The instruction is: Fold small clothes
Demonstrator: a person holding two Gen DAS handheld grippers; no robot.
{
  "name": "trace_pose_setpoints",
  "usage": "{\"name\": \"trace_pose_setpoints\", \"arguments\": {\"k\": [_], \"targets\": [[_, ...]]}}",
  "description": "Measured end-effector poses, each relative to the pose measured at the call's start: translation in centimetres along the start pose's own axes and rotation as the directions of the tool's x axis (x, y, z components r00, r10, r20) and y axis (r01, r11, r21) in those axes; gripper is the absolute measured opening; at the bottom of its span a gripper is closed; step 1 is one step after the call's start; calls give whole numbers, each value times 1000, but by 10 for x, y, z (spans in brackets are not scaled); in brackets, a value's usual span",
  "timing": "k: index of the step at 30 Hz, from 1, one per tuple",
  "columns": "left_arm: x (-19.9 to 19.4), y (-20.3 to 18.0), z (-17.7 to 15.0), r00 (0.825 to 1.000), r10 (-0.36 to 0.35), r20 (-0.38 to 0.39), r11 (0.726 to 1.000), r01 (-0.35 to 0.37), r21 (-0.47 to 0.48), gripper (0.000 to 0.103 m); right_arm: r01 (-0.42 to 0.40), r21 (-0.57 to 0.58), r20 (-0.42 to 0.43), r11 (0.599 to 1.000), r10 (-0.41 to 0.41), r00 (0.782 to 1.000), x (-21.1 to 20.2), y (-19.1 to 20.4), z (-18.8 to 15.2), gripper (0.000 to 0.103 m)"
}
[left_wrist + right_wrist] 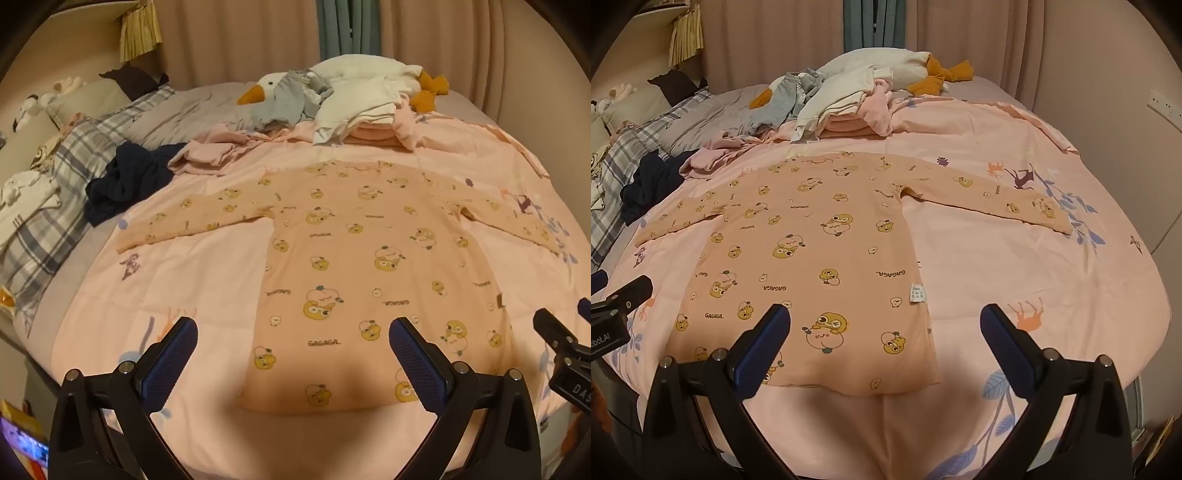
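Step in hand: you are at the very start of the fold. The peach shirt (369, 266) lies flat and spread out on the pink quilt (177, 280) of the bed, both sleeves stretched to the sides, and no part is folded over yet.

Where the shirt is: in the middle of the quilt, its hem toward you and its neck toward the far pile of clothes (347, 107). A white care label (917, 293) shows at the seam on your right, so I judge the shirt may be inside out.

Left tongs (293, 369): released, the fingers spread wide and holding nothing. They hang over the hem, toward the shirt's left bottom corner.

Right tongs (886, 354): also released and empty. They hang over the right bottom corner of the hem; one finger is over the cloth, the other over the bare quilt.

Next move, as I judge it: you must choose the first fold. Probably a sleeve goes in first; the right sleeve (1004, 205) lies far from your tongs, so you need to reach forward.

What it calls for: pinch only the shirt's thin cloth and not the quilt below, because both are soft and of nearly the same colour.

Nearby things: the dark garment (125, 184) at the left lies close to the left sleeve (192, 218) but does not touch it, as far as I can see.
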State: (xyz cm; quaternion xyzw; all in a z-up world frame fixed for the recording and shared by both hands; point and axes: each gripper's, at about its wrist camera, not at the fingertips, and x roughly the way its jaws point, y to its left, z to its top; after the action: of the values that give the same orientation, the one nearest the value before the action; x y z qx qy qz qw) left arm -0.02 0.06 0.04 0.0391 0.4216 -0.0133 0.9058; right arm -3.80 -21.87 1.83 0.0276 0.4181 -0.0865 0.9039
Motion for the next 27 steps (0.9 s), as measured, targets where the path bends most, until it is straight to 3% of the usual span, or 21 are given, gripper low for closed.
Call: {"name": "trace_pose_setpoints", "arguments": {"k": [5, 11, 27], "targets": [[3, 0, -1, 1000, -1, -2, 1000, 1, 5, 103, 3, 1, 10, 1000, -3, 1000, -1, 0, 0, 103], [9, 0, -2, 997, -49, -53, 999, 50, 13, 103, 2, 0, 12, 1000, -2, 1000, -1, 0, -1, 103], [16, 1, -8, 996, -44, -72, 999, 45, 15, 103, 1, -2, 4, 1000, -1, 1000, -1, 4, -1, 103]]}}
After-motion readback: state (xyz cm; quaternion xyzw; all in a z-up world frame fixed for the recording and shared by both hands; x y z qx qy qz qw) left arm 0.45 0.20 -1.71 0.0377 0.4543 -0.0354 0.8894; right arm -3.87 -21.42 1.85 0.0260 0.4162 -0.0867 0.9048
